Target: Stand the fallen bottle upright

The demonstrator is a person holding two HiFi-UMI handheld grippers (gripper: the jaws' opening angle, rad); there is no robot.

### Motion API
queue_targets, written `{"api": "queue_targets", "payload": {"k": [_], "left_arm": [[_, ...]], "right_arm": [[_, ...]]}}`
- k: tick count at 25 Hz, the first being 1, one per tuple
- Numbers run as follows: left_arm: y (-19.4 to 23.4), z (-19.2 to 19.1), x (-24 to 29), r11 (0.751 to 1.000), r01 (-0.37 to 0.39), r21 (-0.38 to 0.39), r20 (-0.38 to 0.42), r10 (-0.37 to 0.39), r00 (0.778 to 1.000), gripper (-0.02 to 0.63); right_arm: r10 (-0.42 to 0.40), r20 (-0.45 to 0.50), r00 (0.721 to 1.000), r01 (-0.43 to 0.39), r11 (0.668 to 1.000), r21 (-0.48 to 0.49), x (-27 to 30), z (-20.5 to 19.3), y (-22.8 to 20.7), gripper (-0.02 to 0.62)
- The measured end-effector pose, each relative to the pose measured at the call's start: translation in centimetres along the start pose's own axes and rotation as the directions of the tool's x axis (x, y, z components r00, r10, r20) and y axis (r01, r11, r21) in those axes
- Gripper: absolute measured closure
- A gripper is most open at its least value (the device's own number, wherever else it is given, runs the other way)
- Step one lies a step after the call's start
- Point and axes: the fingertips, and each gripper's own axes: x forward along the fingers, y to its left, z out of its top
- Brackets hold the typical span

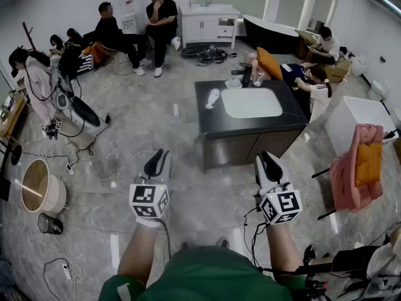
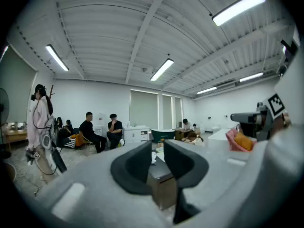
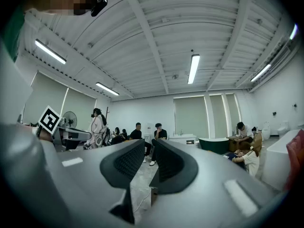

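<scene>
Polished grey stone floor [image 1: 150,130]; a small white plastic bottle [image 1: 213,98] lies on the black countertop [image 1: 216,123] ahead of the left gripper [image 1: 156,160] and right gripper [image 1: 268,162], both outstretched, barely parted and empty.

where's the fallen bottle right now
In the head view, the bottle lies on its side on the dark counter, just left of the white sink basin and in front of the faucet.

The bottle [image 1: 213,98] lies on the table [image 1: 216,123] near its left edge, just left of the sink [image 1: 252,103]. A tap [image 1: 243,75] and a glass [image 1: 258,78] stand at the back edge, behind the sink.
</scene>
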Motion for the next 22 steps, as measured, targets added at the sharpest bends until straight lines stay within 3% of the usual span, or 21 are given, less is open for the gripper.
{"api": "queue_targets", "payload": {"k": [22], "left_arm": [[-9.0,0.2,5.2,0.996,-0.092,0.017,-0.013,0.092,0.996,0.532]], "right_arm": [[0.063,0.039,0.997,-0.064,0.998,0.015,-1.4,-0.5,-11.6,0.523]]}}
